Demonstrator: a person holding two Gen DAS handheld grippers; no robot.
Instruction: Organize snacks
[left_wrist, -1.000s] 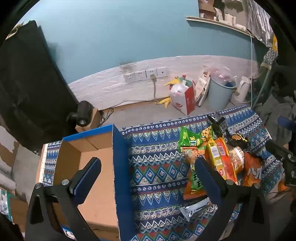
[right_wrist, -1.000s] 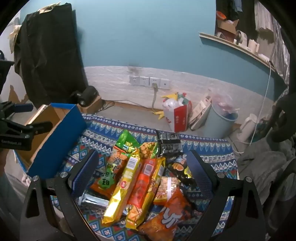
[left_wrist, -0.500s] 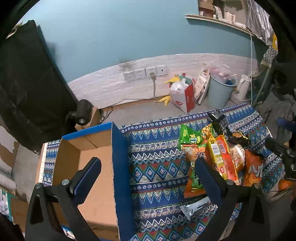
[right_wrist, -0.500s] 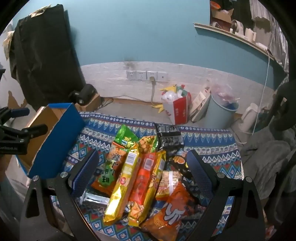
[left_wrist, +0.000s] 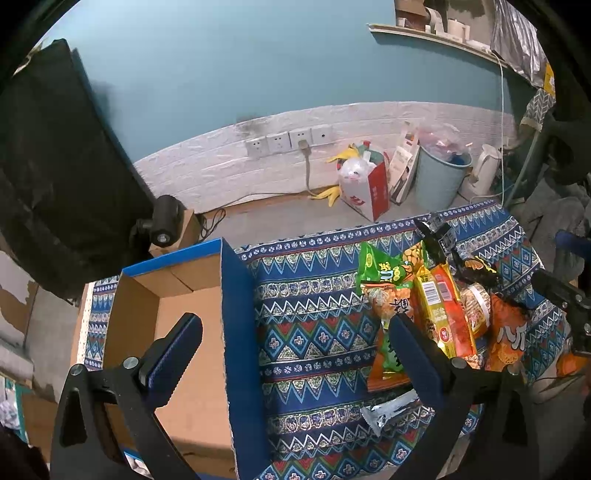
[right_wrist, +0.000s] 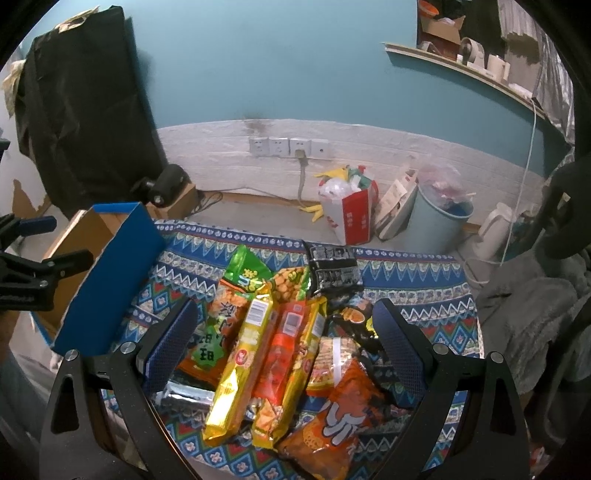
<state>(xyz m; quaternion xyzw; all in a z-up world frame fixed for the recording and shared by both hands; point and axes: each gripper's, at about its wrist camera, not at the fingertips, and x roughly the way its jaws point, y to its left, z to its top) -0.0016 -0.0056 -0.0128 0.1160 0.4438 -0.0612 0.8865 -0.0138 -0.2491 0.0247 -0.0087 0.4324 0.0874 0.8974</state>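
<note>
A heap of snack packs lies on the patterned cloth (left_wrist: 314, 321): a yellow bar pack (right_wrist: 243, 365), an orange-red pack (right_wrist: 284, 354), a green bag (right_wrist: 245, 273), a black pack (right_wrist: 334, 269), an orange bag (right_wrist: 343, 421) and a silver wrapper (right_wrist: 184, 398). My right gripper (right_wrist: 284, 343) hovers open over the heap, holding nothing. An empty cardboard box with blue outer walls (left_wrist: 236, 332) stands on the left. My left gripper (left_wrist: 295, 354) is open above the box's right wall and the cloth, with the heap (left_wrist: 436, 306) to its right.
Behind the table are a floor strip, wall sockets (right_wrist: 288, 147), a red-and-white bag (right_wrist: 351, 218), a light blue bin (right_wrist: 439, 218) and a white kettle (right_wrist: 495, 229). A black sheet (right_wrist: 81, 110) hangs at left. Grey fabric (right_wrist: 535, 314) lies at right.
Both views have shifted slightly; the right gripper has come a little closer over the snack heap. Both grippers stay open and nothing has been picked up.
</note>
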